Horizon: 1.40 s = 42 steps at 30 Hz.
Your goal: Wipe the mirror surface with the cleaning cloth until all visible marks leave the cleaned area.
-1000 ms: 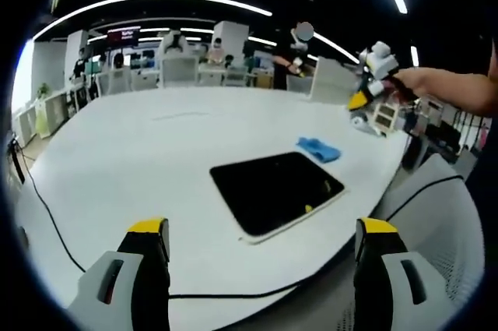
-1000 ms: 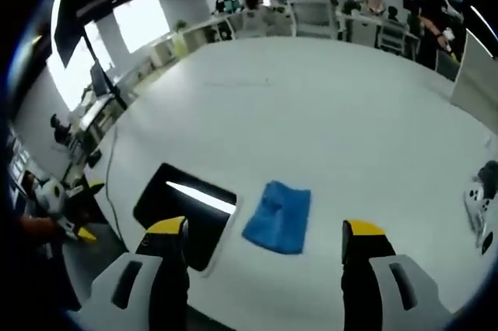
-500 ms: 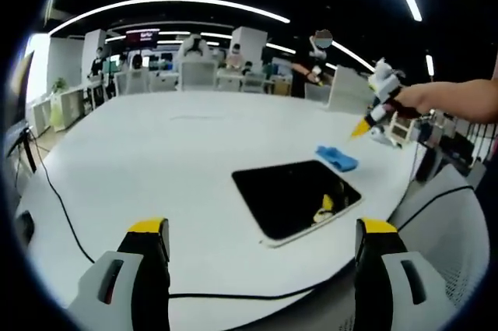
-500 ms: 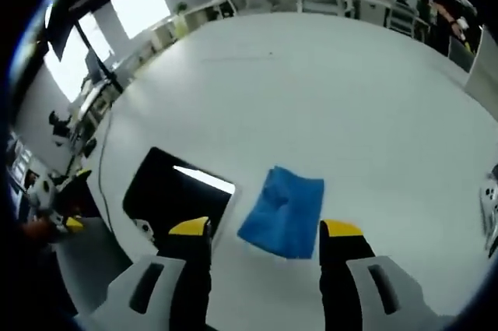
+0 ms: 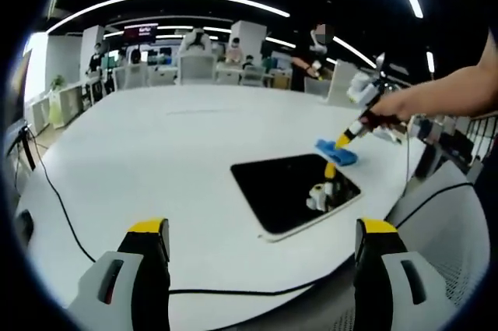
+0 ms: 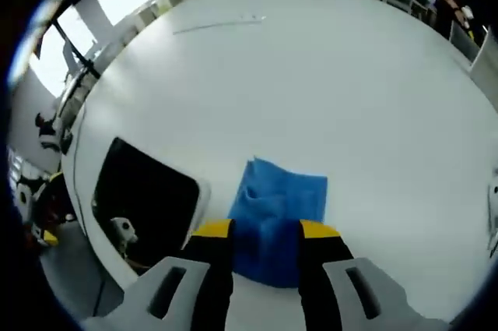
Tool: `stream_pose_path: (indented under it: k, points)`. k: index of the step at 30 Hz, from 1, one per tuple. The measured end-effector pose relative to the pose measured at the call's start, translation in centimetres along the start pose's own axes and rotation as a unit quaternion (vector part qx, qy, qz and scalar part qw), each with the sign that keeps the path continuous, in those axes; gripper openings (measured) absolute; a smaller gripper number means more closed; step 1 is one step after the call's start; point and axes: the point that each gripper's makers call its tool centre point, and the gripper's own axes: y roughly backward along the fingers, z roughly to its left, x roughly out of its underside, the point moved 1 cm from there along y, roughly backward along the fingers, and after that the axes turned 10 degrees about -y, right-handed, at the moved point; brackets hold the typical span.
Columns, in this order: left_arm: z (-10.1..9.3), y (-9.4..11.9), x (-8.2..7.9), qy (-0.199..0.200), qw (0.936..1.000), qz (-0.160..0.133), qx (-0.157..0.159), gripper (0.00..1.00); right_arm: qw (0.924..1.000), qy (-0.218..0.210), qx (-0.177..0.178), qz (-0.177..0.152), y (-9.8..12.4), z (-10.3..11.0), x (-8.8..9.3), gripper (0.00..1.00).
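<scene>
Right gripper view: the right gripper (image 6: 264, 230) has dropped, jaws narrowing around the cleaning cloth (image 6: 278, 206) beside the mirror (image 6: 148, 198), not visibly clamped; the grasp looks imminent. The left gripper (image 5: 261, 234) stays apart near the table (image 5: 156, 160) edge.

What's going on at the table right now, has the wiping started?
Not yet. The right gripper is down on the blue cleaning cloth, its jaws straddling the near edge of it, on the white table beside the mirror. Whether the cloth is pinched yet is hard to tell. The left gripper hangs open, short of the table's near edge, touching nothing. The cloth lies off the mirror.
</scene>
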Motion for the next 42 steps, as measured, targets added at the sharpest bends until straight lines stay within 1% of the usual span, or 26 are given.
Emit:
stream_pose_path:
  k: [1, 3, 4, 6, 7, 8, 9, 11, 14, 16, 17, 19, 22, 23, 26, 29, 33, 36, 39, 40, 42]
  points:
    - [0.1, 0.0, 0.0, 0.0, 1.0, 0.001, -0.001, 1.0, 1.0, 0.002, 0.005, 0.001, -0.3, 0.0, 0.2, 0.26]
    - [0.0, 0.0, 0.1, 0.001, 1.0, 0.004, -0.001, 1.0, 0.9996, 0.021, 0.017, 0.001, -0.7, 0.0, 0.7, 0.21]
    - [0.0, 0.0, 0.1, 0.001, 1.0, 0.006, 0.0, 1.0, 0.9987, 0.033, 0.039, -0.011, -0.6, -0.6, 0.2, 0.17]
    - [0.0, 0.0, 0.1, -0.001, 1.0, 0.005, 0.001, 1.0, 0.9989, 0.021, 0.037, -0.018, -0.5, -0.5, 0.1, 0.12]
    - [-0.1, 0.0, 0.1, -0.003, 1.0, 0.006, 0.002, 1.0, 0.9987, 0.023, 0.04, -0.02, -0.5, -0.6, 0.2, 0.09]
    - [-0.1, 0.0, 0.1, -0.003, 1.0, 0.007, 0.002, 1.0, 0.9984, 0.035, 0.038, -0.023, -0.5, -0.6, 0.2, 0.02]
    - [0.0, 0.1, 0.2, -0.003, 1.0, 0.009, 0.0, 1.0, 0.9984, 0.035, 0.037, -0.023, -0.5, -0.3, 0.3, 0.02]
    - [0.0, 0.1, 0.3, -0.002, 0.9999, 0.012, 0.0, 1.0, 0.998, 0.037, 0.047, -0.021, -0.5, -0.1, 0.4, 0.01]
    - [-0.2, 0.0, 0.2, -0.002, 0.9999, 0.011, 0.004, 1.0, 0.9985, 0.023, 0.047, -0.015, -0.4, 0.1, 0.7, 0.01]
    - [-0.2, 0.0, 0.2, -0.003, 0.9999, 0.01, 0.006, 1.0, 0.9991, -0.006, 0.039, -0.013, -0.2, 0.4, 1.2, 0.0]
    - [-0.2, 0.0, 0.2, -0.003, 0.9999, 0.008, 0.006, 1.0, 0.9992, -0.015, 0.035, -0.012, -0.1, 0.4, 1.4, 0.0]
    - [-0.2, 0.0, 0.1, -0.004, 1.0, 0.007, 0.005, 1.0, 0.9989, -0.041, 0.024, 0.003, 0.1, 0.6, 1.9, 0.0]
    - [-0.1, 0.1, 0.2, -0.001, 1.0, 0.008, 0.003, 1.0, 0.9982, -0.054, 0.026, 0.0, 1.2, 0.2, 1.7, 0.0]
    - [-0.1, 0.1, 0.2, -0.001, 1.0, 0.008, 0.004, 1.0, 0.9977, -0.064, 0.023, -0.001, 1.5, 0.2, 1.6, 0.0]
    - [-0.2, 0.1, 0.2, -0.001, 1.0, 0.007, 0.005, 1.0, 0.9972, -0.073, 0.017, -0.001, 2.3, 0.1, 1.0, 0.0]
    - [-0.3, 0.0, 0.3, -0.002, 0.9999, 0.008, 0.009, 1.0, 0.9965, -0.083, 0.006, -0.001, 3.1, 0.5, 0.7, 0.0]
    - [-0.4, 0.0, 0.1, -0.001, 0.9999, 0.004, 0.011, 1.0, 0.9968, -0.08, 0.0, -0.003, 3.8, 1.1, 0.6, 0.0]
    - [-0.3, -0.1, 0.1, 0.002, 0.9999, 0.003, 0.01, 1.0, 0.9962, -0.087, -0.006, 0.002, 3.6, 1.2, 0.5, 0.0]
    - [-0.3, -0.1, 0.3, -0.001, 0.9999, 0.009, 0.008, 1.0, 0.9967, -0.08, -0.01, 0.009, 3.6, 1.7, 0.7, 0.01]
    - [-0.1, -0.1, 0.5, -0.008, 0.9998, 0.017, 0.002, 1.0, 0.9966, -0.08, -0.016, 0.012, 3.5, 2.0, 0.8, 0.01]
    - [-0.1, -0.2, 0.6, -0.004, 0.9998, 0.018, 0.004, 1.0, 0.9971, -0.072, -0.022, 0.01, 3.3, 2.4, 0.7, 0.01]
